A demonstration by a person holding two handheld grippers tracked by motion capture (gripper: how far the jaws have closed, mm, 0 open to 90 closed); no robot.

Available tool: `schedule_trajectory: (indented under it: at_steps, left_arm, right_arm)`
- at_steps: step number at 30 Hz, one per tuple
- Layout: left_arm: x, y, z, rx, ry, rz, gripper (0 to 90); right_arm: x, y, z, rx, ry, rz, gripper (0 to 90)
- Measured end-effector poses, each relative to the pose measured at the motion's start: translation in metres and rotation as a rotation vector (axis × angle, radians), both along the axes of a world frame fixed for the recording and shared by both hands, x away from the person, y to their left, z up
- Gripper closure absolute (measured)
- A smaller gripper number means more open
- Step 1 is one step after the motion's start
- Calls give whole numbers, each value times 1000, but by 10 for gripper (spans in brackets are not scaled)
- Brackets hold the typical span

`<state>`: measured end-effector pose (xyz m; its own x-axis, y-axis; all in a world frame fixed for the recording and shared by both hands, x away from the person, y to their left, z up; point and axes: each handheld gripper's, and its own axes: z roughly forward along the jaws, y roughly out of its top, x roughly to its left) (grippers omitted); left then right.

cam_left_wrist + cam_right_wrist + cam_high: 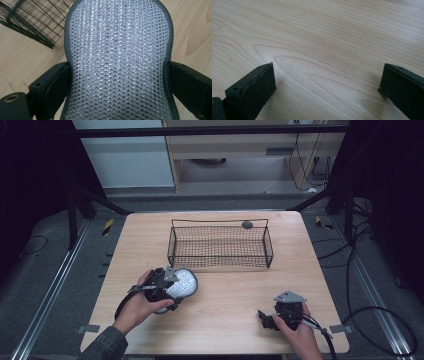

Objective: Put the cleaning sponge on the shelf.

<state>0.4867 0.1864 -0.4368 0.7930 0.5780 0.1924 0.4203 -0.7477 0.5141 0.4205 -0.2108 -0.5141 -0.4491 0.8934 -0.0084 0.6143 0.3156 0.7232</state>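
In the high view, the left gripper is seen near the front of the wire basket, a silvery mesh pad clamped in it above the table; the right gripper is held well apart, low at the table's near right. In the left gripper view, the pad is pinched between both jaws, its grey edging pressed inward. In the right gripper view, the jaws are spread wide over bare wood, nothing held.

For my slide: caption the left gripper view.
Left gripper clamps a silvery mesh pad above the wooden table.
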Motion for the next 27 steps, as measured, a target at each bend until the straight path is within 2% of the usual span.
schedule_trajectory:
  at_steps: [2, 14, 18, 27]
  left_arm:
    - [1, -3, 9, -3, -24, -3, 59]
    - [4, -10, 36, 4, -96, -9, 65]
    - [6, -12, 43, 1, -110, -11, 66]
    - [18, -18, 62, 33, -154, -21, 68]
  right_arm:
    - [0, 0, 0, 0, 0, 0, 4]
    - [0, 0, 0, 0, 0, 0, 4]
    - [0, 0, 0, 0, 0, -1, 4]
    - [0, 0, 0, -3, -1, 2, 3]
